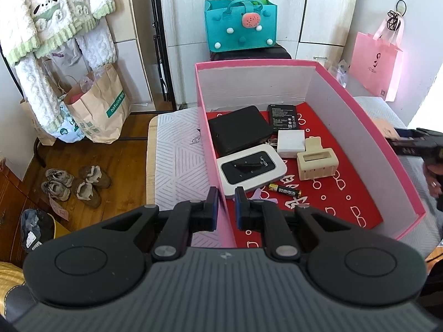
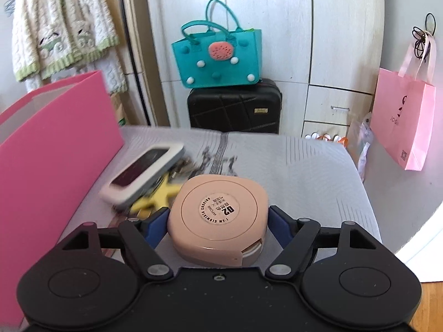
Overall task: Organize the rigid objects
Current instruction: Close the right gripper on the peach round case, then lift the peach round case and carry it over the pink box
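Bedcover (image 2: 304, 171) bare beside pink box (image 2: 55, 149)

Blurred white-framed device (image 2: 144, 173) hides most of a yellow object (image 2: 155, 200) (identity unclear); pink box (image 2: 52, 149) cut off at left.

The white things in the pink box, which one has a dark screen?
The Wi-Fi router, nearest the left hand-held gripper; the white block behind it is plain.

Left hand-held gripper (image 1: 225, 204) tilted steeply down, jaws nearly closed on the thin pink box wall. Right hand-held gripper (image 2: 218, 221) angled down, jaws spread wide, blue pads (image 2: 279, 227) flanking a compact case without pressing.
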Motion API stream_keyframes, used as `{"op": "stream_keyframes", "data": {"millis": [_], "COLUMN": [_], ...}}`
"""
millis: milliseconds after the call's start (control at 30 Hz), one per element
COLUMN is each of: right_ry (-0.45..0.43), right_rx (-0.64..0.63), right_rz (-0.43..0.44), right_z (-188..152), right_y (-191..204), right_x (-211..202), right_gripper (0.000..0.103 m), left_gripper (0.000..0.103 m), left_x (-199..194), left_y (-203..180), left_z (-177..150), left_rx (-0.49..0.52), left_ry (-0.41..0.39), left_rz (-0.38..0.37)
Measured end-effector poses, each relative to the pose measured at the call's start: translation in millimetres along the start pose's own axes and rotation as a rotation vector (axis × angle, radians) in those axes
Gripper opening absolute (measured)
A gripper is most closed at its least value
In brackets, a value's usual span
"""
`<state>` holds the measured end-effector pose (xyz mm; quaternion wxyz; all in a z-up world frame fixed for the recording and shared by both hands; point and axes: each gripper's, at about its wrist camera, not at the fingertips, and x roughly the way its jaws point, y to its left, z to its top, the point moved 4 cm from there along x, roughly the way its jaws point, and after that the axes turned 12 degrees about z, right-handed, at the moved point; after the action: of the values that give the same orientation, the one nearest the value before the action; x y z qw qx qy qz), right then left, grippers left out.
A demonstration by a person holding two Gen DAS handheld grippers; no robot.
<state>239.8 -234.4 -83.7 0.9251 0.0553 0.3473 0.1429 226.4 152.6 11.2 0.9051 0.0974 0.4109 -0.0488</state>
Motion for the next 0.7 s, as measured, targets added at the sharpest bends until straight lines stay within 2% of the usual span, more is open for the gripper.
{"op": "stream_keyframes", "data": {"millis": [267,333,500,700], "right_ry": [-0.016,0.009,-0.03,-0.027], "right_rx": [0.016,0.013,0.022,0.0], "right_rz": [-0.028,-0.041,-0.05,-0.061], "right_z": [-23.4,-27.4,-27.5,-27.8], "right_y": [15.7,15.5,13.4,16.0], "right_x": [-18.4,-12.6,-11.2,-8.2], "right_gripper": [0.08,0.081,0.082,0.081], "left_gripper": [0.012,0.012,0.012,0.011], "left_x": [-0.5,-0.4,0.7,-1.9], "left_y": [-0.4,0.7,0.8,0.5], "left_z": [-1.3,-0.9,-0.8,-2.2], "left_rx": [-0.005,-0.01,-0.007,-0.023], "left_ry": [-0.004,-0.003,-0.005,-0.01], "left_rz": [-0.002,-0.001,0.008,0.012]}}
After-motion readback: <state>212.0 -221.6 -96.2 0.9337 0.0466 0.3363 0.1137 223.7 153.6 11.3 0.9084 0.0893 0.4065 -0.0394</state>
